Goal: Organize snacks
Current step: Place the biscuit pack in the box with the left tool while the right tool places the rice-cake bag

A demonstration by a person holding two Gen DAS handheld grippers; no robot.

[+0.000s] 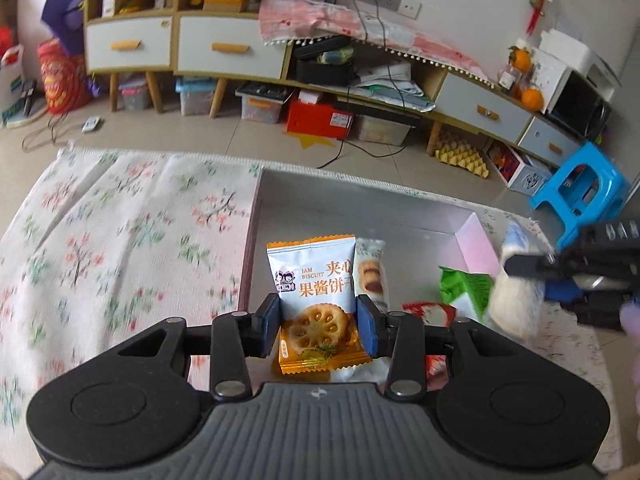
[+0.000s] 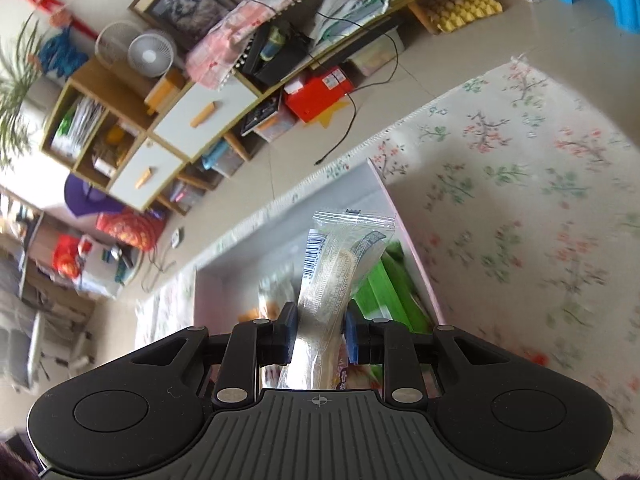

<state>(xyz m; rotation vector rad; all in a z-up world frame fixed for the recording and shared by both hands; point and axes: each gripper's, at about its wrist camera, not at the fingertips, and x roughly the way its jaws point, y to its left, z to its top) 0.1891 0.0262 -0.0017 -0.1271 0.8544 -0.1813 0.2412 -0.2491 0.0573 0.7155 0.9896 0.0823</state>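
Holding one snack each, two tools work over a single shallow box (image 1: 476,236) with pink walls that sits on a floral-clothed desk (image 1: 120,232). The left tool (image 1: 317,330) is clenched on a jam biscuit packet (image 1: 314,280), one blue pad pressed on each side of its lower half. That packet stands upright between the fingers, long axis running straight away from the tool, its orange crimped end nearest the tool and its printed face, with the round biscuit picture, turned up toward the camera.

The right tool (image 2: 318,338) grips one clear-wrapped wafer bar (image 2: 340,276), also lengthwise along the fingers, its sealed transparent end pointing away and leaning slightly right. From the left wrist view this bar (image 1: 516,296) hangs blurred over the box's right side.

Inside the box I count three more snacks: a white-wrapped pastry packet (image 1: 372,276) lying just beside the jam biscuit packet, a green packet (image 1: 466,290) against the right wall, and a red packet (image 1: 430,314) near the left tool's right finger. One blue stool (image 1: 580,192) stands on the floor beyond.
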